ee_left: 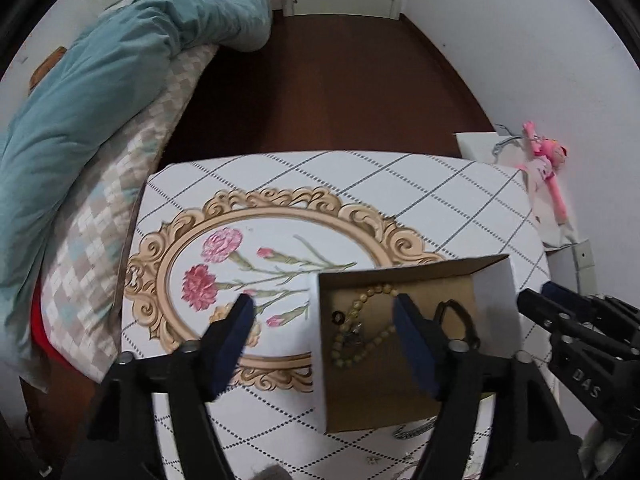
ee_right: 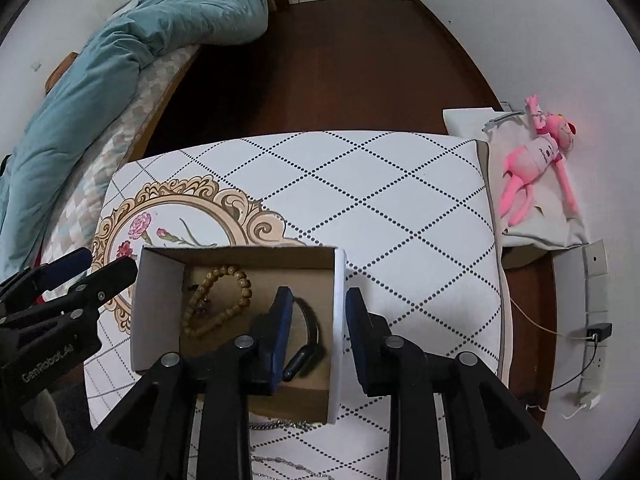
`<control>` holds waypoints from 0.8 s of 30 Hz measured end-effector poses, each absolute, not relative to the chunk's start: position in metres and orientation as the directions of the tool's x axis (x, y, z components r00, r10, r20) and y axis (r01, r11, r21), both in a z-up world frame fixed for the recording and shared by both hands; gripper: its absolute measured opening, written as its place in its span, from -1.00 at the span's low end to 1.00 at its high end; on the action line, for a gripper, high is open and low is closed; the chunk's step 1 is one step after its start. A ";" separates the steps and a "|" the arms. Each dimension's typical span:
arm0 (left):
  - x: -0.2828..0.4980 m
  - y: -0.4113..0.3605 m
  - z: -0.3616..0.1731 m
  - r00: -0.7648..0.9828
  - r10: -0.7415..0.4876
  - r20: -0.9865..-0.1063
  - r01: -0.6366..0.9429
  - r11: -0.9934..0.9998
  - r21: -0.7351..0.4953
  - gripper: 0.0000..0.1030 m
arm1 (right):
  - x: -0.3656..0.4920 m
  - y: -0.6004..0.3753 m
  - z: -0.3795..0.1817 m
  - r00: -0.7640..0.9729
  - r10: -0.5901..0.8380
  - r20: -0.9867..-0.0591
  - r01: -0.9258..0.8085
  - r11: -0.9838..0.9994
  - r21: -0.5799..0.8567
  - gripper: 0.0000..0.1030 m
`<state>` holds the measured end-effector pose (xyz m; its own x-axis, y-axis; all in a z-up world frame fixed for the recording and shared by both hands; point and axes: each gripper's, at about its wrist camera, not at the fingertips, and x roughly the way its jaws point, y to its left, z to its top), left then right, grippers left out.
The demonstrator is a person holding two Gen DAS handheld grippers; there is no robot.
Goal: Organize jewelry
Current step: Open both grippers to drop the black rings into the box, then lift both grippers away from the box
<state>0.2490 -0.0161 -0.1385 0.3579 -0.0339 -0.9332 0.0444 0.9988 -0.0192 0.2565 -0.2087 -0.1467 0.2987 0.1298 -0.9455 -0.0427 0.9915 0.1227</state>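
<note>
Jewelry lies in an open box [ee_left: 400, 360] on the patterned table [ee_left: 400, 192]: in the left wrist view a bead bracelet [ee_left: 360, 328] and a dark bangle [ee_left: 460, 320]. The left gripper [ee_left: 324, 332] straddles the box's left wall, fingers apart, holding nothing.

From the right wrist view, the right gripper [ee_right: 318, 328] spans the box's [ee_right: 160, 280] right wall, fingers parted, one beside the bangle [ee_right: 310, 336]. A chain [ee_right: 280, 426] lies just outside the box, on the table [ee_right: 400, 200].

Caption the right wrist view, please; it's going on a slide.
Open right hand-held gripper straddling the right wall of a cardboard box holding a beaded bracelet and a black band.
</note>
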 end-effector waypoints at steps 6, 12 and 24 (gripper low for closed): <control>0.229 -0.011 -0.144 0.394 -0.005 -0.919 0.030 1.000 0.007 0.98 | 0.238 -0.208 -0.145 0.317 0.087 -0.944 -0.055 0.996 0.074 0.50; 0.213 -0.008 -0.128 0.423 -0.015 -0.906 0.013 1.000 -0.010 0.98 | 0.221 -0.211 -0.131 0.352 0.061 -0.934 -0.045 0.998 0.048 0.97; 0.154 0.002 -0.089 0.520 -0.032 -0.854 -0.018 0.999 -0.049 0.99 | 0.146 -0.247 -0.075 0.469 0.025 -0.883 0.038 0.998 0.049 0.99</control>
<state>0.1541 0.0017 -0.0886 0.5196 -0.0322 -0.8538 -0.0181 0.9986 -0.0487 0.1465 -0.2468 -0.0754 0.4691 0.0251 -0.8828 0.0385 0.9981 0.0489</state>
